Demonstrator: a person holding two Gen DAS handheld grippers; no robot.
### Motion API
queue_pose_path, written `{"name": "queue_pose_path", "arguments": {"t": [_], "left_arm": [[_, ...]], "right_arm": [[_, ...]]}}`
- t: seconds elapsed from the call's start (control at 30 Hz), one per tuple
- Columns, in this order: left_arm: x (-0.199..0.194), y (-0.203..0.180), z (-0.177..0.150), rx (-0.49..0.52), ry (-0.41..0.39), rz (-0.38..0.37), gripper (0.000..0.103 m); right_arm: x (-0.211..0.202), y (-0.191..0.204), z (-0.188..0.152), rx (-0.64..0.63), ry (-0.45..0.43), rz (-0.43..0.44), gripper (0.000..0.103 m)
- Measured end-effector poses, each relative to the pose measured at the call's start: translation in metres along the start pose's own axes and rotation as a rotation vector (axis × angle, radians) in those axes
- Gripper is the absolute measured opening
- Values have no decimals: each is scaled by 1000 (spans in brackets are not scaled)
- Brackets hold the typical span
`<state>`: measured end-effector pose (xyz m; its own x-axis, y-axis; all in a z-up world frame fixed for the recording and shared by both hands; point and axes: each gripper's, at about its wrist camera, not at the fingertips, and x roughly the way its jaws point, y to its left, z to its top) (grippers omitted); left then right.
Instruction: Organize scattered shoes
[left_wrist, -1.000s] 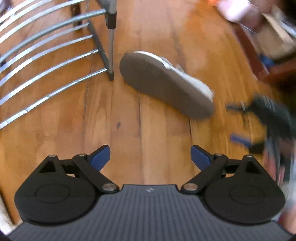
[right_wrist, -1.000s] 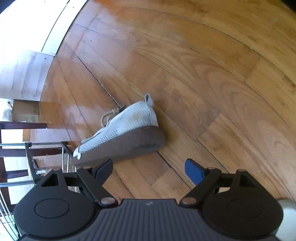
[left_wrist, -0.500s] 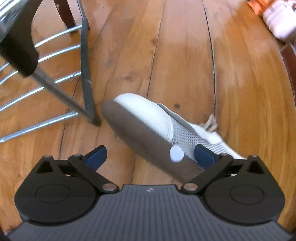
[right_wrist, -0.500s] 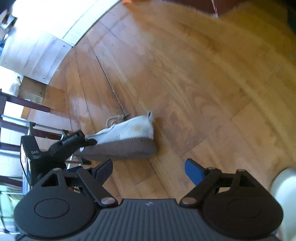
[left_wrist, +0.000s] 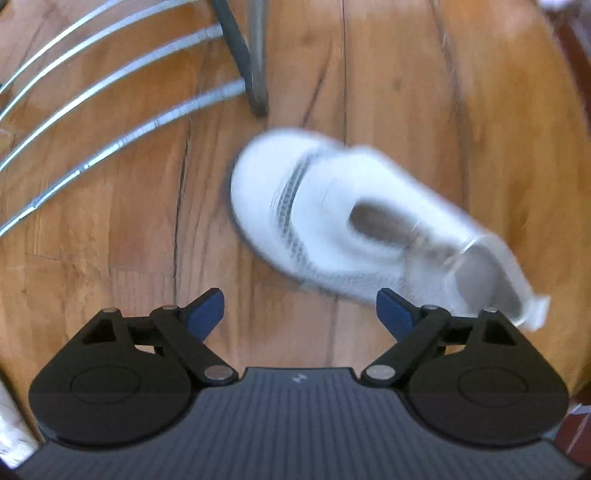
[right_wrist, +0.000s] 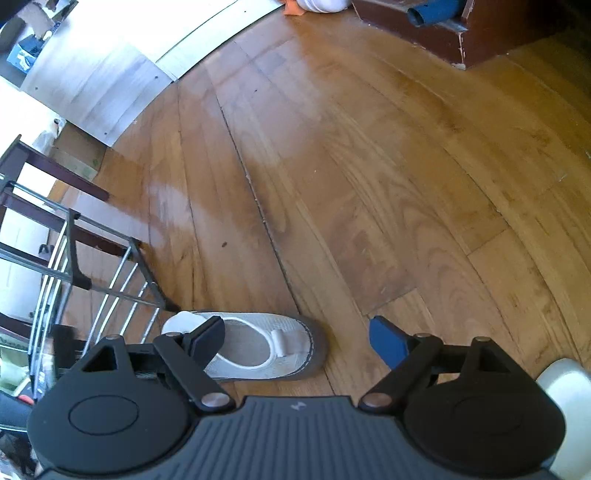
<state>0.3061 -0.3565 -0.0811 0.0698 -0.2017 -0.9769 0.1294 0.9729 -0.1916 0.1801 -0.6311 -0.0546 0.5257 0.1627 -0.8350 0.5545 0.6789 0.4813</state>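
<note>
A white mesh sneaker sits upright on the wooden floor, sole down, its toe pointing toward the foot of a metal shoe rack and its heel reaching to the lower right of the left wrist view. The picture there is smeared by motion, so the fine detail of the upper is hard to read, but a grey mesh band across the toe and the open collar show. The left gripper hangs almost straight above the floor just beside the shoe; its blue-padded jaws are wide apart and closing, with nothing pressed between them, though the right-hand pad overlaps the shoe's side in the view.

In the right wrist view the same sneaker lies flat on the boards, its brown sole edge visible, its toe near the rack's lower corner. The right gripper is above the floor with its jaws spread wide and gripping nothing; its left finger hides part of the shoe's front. The rack's chrome rails curve away at the upper left of the left view.
</note>
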Motion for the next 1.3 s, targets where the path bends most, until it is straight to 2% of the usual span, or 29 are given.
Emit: {"name": "queue_pose_path", "arguments": {"t": [0.1,0.2,0.33,0.4,0.47,0.5,0.53,0.6,0.63,0.67,0.77,0.9,1.0,1.07,1.13,1.23,1.27,1.3], "left_arm": [[-3,-10,-9,-27,-41,-30,95],[10,-34,-16,6,-72,-11,97],[39,-48,-8,-28,-131,66,97],[45,-52,-6,-7,-159,96,97],[49,-55,-7,69,-174,176,63],[47,-59,-9,127,-177,212,39],[42,-60,-10,186,-179,221,32],[27,-52,-10,291,-181,202,27],[23,-47,-11,315,-178,209,14],[20,-43,-12,327,-174,217,11],[22,-25,-23,393,-166,264,11],[41,-16,-32,401,-253,310,29],[48,-23,-39,459,-334,341,25],[48,-19,-34,447,-350,325,11],[39,-5,-26,375,-337,257,9],[23,6,-24,367,-316,188,7],[18,13,-23,352,-299,144,7],[13,24,-21,307,-262,54,6]], "right_arm": [[3,-3,-1,17,-2,1,87],[3,-7,-3,28,-4,-7,87],[3,-14,-4,40,-6,-19,87],[3,-16,-5,43,-5,-22,87],[3,-18,-7,44,0,-20,87],[3,-19,-8,42,3,-15,86],[3,-19,-9,40,7,-10,87],[3,-21,-11,35,20,-2,87],[3,-22,-13,33,28,0,87],[3,-23,-14,32,37,2,87],[6,-24,-15,42,44,0,87],[14,-20,-16,51,47,4,87],[20,-11,-20,37,57,9,87],[23,-7,-24,31,64,9,87],[25,-4,-27,26,69,5,87],[25,-2,-33,17,82,-3,87],[25,-2,-34,14,85,-6,87],[25,-1,-36,10,87,-8,87]]}}
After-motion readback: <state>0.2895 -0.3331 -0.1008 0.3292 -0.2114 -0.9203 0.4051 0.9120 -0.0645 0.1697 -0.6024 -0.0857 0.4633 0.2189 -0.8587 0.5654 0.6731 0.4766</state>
